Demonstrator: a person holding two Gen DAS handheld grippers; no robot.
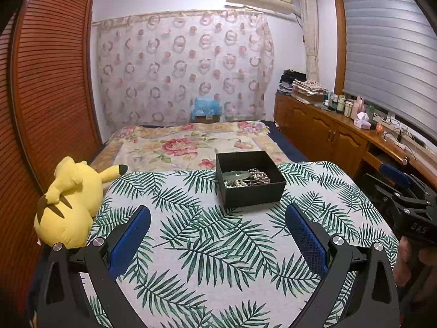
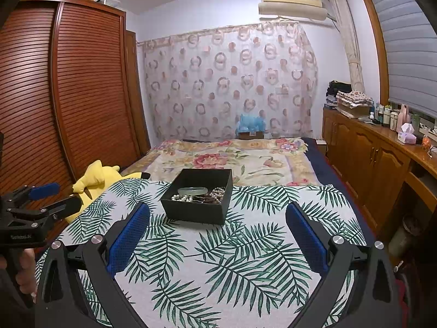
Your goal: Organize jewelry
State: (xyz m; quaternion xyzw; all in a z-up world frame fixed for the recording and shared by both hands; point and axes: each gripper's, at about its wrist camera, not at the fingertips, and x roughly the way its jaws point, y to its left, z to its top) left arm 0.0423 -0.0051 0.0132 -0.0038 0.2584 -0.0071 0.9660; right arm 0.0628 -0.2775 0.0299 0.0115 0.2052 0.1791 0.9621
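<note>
A black open box (image 1: 252,195) stands on the leaf-print cloth (image 1: 204,235) and also shows in the right wrist view (image 2: 195,211). In it lie a pale green bangle (image 1: 235,175), a pearl necklace (image 1: 258,176) and darker beads (image 2: 214,197). My left gripper (image 1: 217,214) is open and empty, a little short of the box. My right gripper (image 2: 217,214) is open and empty, also short of the box. Each gripper shows at the edge of the other's view: the right one (image 1: 401,188) and the left one (image 2: 52,196).
A yellow plush toy (image 1: 71,205) lies at the cloth's left edge. A floral bedspread (image 1: 188,145) stretches behind the box. A slatted wooden wardrobe (image 1: 52,82) is on the left. A wooden cabinet (image 1: 327,131) with bottles and a tissue box runs along the right.
</note>
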